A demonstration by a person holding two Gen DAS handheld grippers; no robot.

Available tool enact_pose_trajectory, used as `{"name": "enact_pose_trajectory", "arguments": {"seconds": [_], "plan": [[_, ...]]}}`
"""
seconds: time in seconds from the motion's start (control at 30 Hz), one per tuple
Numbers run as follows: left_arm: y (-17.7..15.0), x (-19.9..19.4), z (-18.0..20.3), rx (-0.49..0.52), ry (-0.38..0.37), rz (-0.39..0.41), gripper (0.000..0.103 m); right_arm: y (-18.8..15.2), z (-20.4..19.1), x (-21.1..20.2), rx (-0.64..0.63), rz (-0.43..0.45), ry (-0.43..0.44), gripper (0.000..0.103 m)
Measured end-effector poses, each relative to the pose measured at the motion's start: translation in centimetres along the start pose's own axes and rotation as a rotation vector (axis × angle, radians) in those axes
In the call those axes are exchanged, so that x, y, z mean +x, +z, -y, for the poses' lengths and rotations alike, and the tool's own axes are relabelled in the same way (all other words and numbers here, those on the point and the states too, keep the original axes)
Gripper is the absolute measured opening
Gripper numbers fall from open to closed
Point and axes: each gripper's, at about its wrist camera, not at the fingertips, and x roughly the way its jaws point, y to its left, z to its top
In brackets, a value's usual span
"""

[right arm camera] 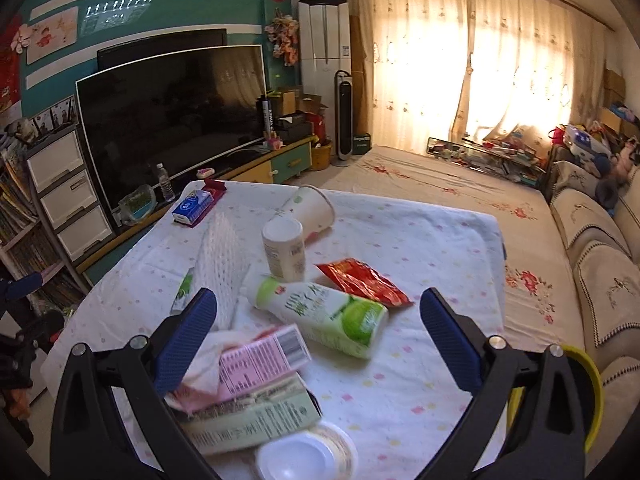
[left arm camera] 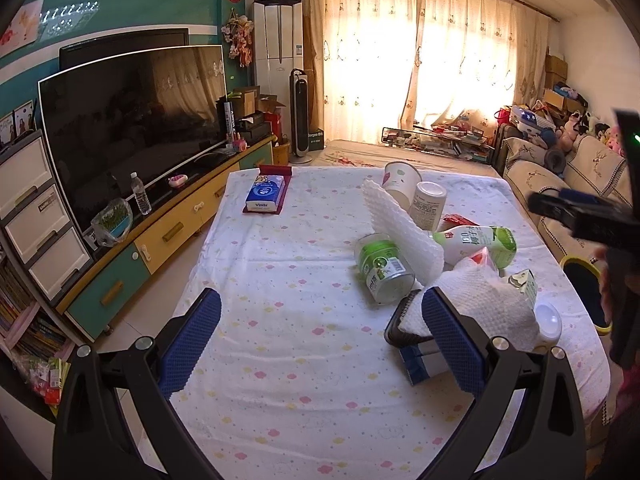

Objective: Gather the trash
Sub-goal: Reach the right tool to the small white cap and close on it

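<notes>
A heap of trash lies on the right half of the cloth-covered table: a tipped paper cup, a white can, a foam net, a green-and-white bottle, a green can, a crumpled tissue and a carton. My left gripper is open above bare cloth, its right finger in front of the tissue. My right gripper is open above the heap, with the bottle lying between its fingers, a pink carton at its left finger and a red wrapper beyond.
A yellow-rimmed bin stands on the floor off the table's right side. A blue tissue pack lies at the far left corner. A TV and cabinet line the left wall, a sofa the right, and a low mattress lies beyond.
</notes>
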Motion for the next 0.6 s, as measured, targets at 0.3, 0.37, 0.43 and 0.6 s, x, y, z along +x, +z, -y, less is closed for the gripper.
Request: {"name": "enact_pose_trajectory", "arguments": {"seconds": [0.3, 0.37, 0.43, 0.6], "plan": [[0.4, 1.6, 0.1, 0.01, 0.001, -0.016, 0.099, 4.7, -1.0, 10.9, 0.008, -0.236, 0.092, 0.079], [0.5, 1.8, 0.0, 0.01, -0.002, -0.018, 0.099, 4.8, -1.1, 12.4, 0.011, -0.266, 0.088, 0.078], [0.5, 2.0, 0.0, 0.011, -0.003, -0.02, 0.099, 4.7, -1.3, 13.4, 0.018, -0.289, 0.095, 0.077], [0.6, 2.6, -0.1, 0.012, -0.009, -0.028, 0.099, 4.9, -1.1, 16.0, 0.035, -0.343, 0.107, 0.07]]}}
